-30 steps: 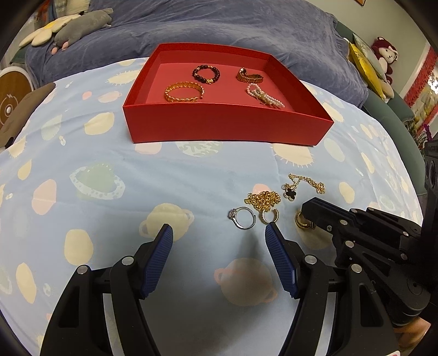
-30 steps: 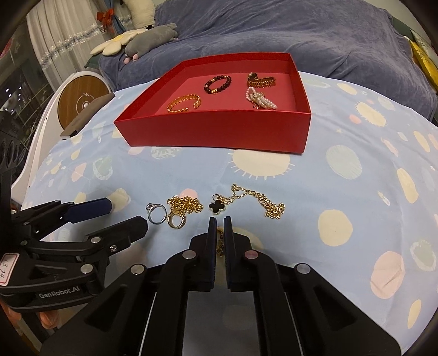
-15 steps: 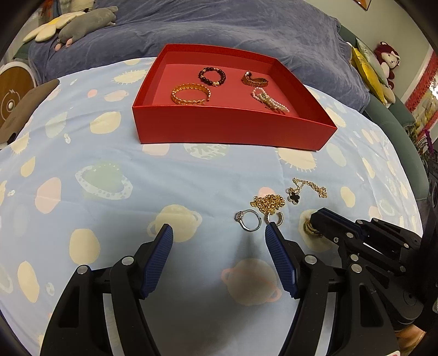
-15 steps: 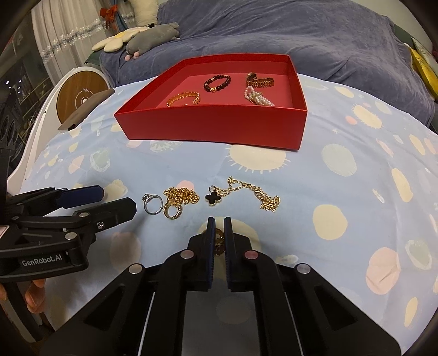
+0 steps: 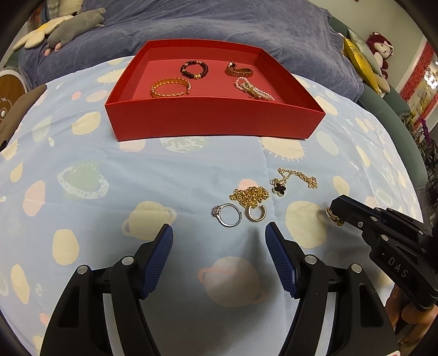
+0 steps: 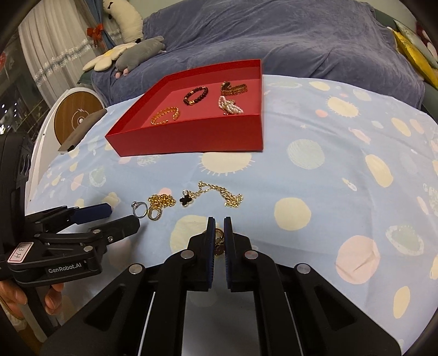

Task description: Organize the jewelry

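Home bedroom, blue-grey bedspread (image 5: 219,22), plush toys (image 6: 131,54), planet-print sheet (image 5: 109,169), curtain (image 6: 46,54)

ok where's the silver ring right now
In the left wrist view the silver ring lies on the blue patterned cloth, just ahead of the open left gripper, immediately left of a gold ring and the gold chain pile.

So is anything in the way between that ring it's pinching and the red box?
Nothing blocks it. The gold ring in the right gripper only has to pass above the clover necklace, then over the red box's near wall.
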### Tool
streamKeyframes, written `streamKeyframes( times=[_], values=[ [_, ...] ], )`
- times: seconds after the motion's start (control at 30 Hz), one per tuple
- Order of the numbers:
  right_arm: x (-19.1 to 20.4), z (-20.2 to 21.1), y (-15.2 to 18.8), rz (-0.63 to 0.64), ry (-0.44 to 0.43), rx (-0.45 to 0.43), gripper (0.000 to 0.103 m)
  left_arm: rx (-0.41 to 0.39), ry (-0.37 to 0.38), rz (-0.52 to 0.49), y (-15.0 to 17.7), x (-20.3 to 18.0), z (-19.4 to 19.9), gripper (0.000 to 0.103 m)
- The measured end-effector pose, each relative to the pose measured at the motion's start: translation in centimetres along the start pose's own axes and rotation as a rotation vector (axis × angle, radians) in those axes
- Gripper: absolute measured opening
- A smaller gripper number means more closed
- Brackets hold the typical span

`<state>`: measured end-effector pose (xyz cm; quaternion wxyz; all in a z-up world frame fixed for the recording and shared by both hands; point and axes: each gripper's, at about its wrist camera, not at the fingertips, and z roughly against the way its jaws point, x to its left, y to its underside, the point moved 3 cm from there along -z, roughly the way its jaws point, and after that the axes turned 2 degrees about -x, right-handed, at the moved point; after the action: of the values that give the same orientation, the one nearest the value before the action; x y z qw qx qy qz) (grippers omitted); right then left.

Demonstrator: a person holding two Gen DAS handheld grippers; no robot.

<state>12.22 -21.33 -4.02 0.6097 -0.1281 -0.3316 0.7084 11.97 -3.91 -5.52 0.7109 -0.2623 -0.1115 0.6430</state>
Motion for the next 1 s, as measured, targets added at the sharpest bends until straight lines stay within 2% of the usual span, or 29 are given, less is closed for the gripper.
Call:
streamKeyframes(
  times=[0.2,0.27,0.3,0.37,0.53,0.6,0.7,0.8,0.83,0.9,0.93,1.0],
  values=[
    [-0.7,0.9,0.2,0.001,0.006,-0.025,0.007,0.001,0.001,0.004,-0.1,-0.2,-0.1,0.067],
    [-0.4,1.0,0.6,0.015,0.0,-0.017,0.011,0.004,0.001,-0.003,0.0,-0.4,-0.2,0.067],
    [-0.2,0.9,0.8,0.024,-0.004,-0.012,0.014,0.005,0.001,-0.008,0.0,-0.5,-0.3,0.067],
    [0.1,0.9,1.4,0.049,0.002,-0.004,0.036,0.005,-0.001,-0.019,0.1,-0.8,-0.4,0.067],
    [0.3,0.0,2.6,0.099,0.026,0.023,0.034,0.005,0.002,-0.037,0.1,-1.4,-0.6,0.067],
    [0.3,0.1,2.5,0.116,0.034,0.025,0.016,0.005,0.003,-0.037,0.0,-1.5,-0.6,0.067],
    [-0.2,0.8,2.1,0.055,-0.023,0.008,0.014,0.005,0.002,-0.034,-0.1,-1.6,-0.7,0.067],
    [-1.1,2.0,1.4,-0.071,-0.2,-0.024,0.014,0.005,0.003,-0.033,-0.1,-1.6,-0.8,0.067],
    [-1.6,2.1,1.2,-0.102,-0.19,-0.025,0.015,0.005,0.003,-0.031,-0.2,-1.7,-0.8,0.067],
    [-2.5,2.2,1.1,-0.126,-0.116,-0.045,0.028,0.004,0.002,-0.031,-0.3,-1.7,-0.9,0.067],
    [-3.0,2.3,1.1,-0.148,-0.088,-0.06,0.043,0.004,0.001,-0.032,-0.3,-1.7,-0.9,0.067],
    [-3.6,2.2,1.1,-0.169,-0.089,-0.053,0.044,0.005,0.003,-0.03,-0.3,-1.6,-0.9,0.067]
  ],
)
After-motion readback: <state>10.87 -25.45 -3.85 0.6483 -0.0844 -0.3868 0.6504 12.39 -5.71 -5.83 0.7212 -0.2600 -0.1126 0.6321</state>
